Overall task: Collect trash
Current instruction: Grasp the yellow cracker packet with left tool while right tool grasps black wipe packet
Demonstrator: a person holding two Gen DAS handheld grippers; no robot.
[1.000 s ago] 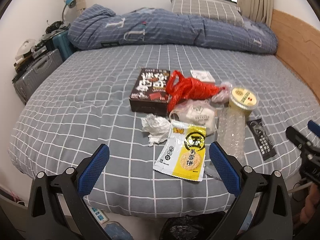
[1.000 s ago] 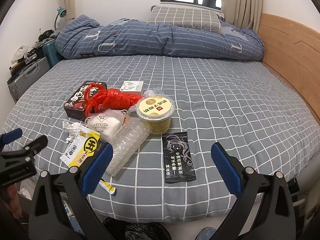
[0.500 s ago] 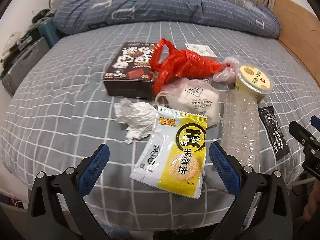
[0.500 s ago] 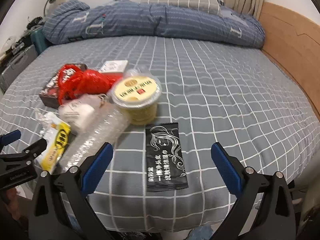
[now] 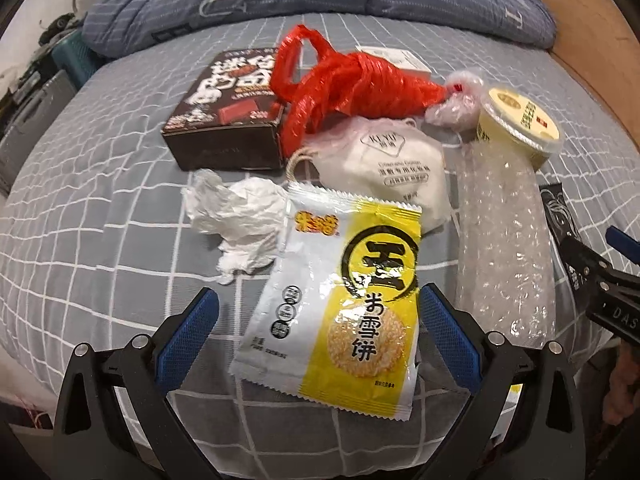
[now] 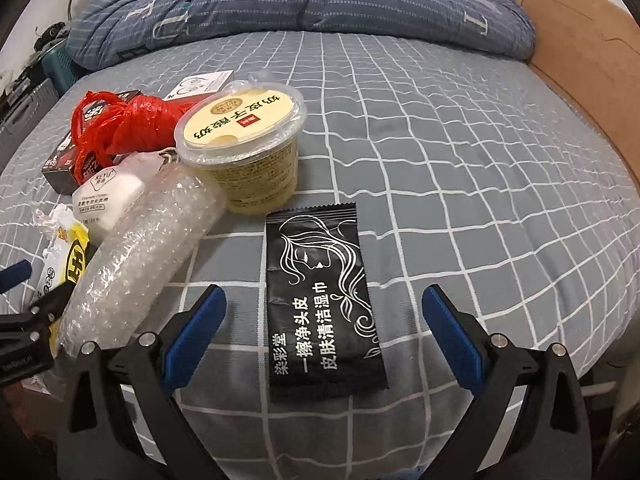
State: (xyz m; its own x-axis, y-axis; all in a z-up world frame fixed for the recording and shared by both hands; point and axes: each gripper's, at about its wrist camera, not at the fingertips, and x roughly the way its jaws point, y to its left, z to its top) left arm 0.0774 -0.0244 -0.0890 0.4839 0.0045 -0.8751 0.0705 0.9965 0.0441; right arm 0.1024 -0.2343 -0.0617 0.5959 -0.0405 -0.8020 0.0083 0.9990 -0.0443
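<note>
Trash lies on the grey checked bed. My left gripper (image 5: 318, 332) is open, its blue pads on either side of a yellow and white snack packet (image 5: 340, 304). Beside the packet are a crumpled tissue (image 5: 236, 220), a bubble-wrap roll (image 5: 504, 236), a white mask pack (image 5: 388, 168), a red plastic bag (image 5: 352, 84) and a dark box (image 5: 228, 112). My right gripper (image 6: 322, 332) is open around the near end of a black wipe sachet (image 6: 320, 296). Behind the sachet stands a yellow lidded cup (image 6: 244, 140).
A rolled blue duvet (image 6: 304, 12) lies along the back of the bed (image 6: 460, 168). A wooden bed frame (image 6: 592, 68) runs on the right. Suitcases and clutter (image 5: 28, 92) stand left of the bed. A white card (image 6: 200, 84) lies behind the red bag.
Both grippers have moved forward and down toward the bed. The snack packet now sits between the left pads and the black sachet between the right pads. Both stay open.
</note>
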